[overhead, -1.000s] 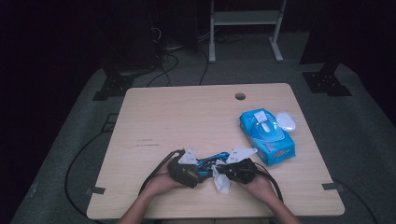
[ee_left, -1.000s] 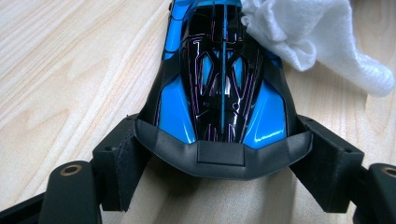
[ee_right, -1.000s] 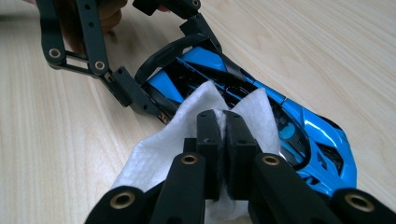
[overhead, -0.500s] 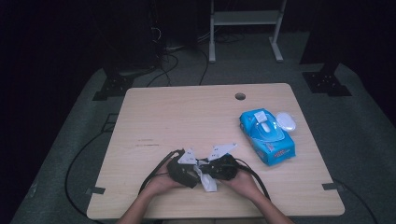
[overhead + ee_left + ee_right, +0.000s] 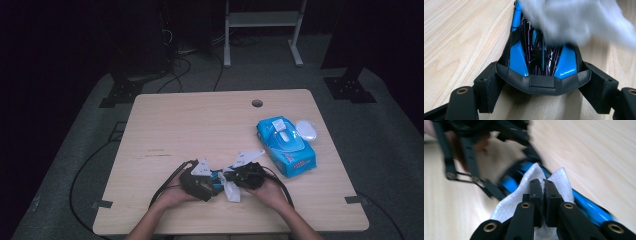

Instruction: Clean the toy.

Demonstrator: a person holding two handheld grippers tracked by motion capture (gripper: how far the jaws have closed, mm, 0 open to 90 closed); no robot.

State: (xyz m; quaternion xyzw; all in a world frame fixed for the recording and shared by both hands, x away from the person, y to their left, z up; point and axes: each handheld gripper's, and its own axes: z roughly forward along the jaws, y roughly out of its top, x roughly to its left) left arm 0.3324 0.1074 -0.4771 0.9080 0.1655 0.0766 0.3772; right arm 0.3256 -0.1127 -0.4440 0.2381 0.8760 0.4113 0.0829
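Both forearms come in from the bottom edge of the high view and angle toward each other, so the hands meet low over the near part of the worktop. The left hand [image 5: 172, 195] holds the left gripper [image 5: 210, 186], which points toward the right one; its jaws stand partly apart, clamped on the sides of what they hold. The right hand [image 5: 267, 191] holds the right gripper [image 5: 231, 184], pointed back at the left; its jaws are pressed together, pinching what they hold. The two grippers lie tip to tip, nearly touching.
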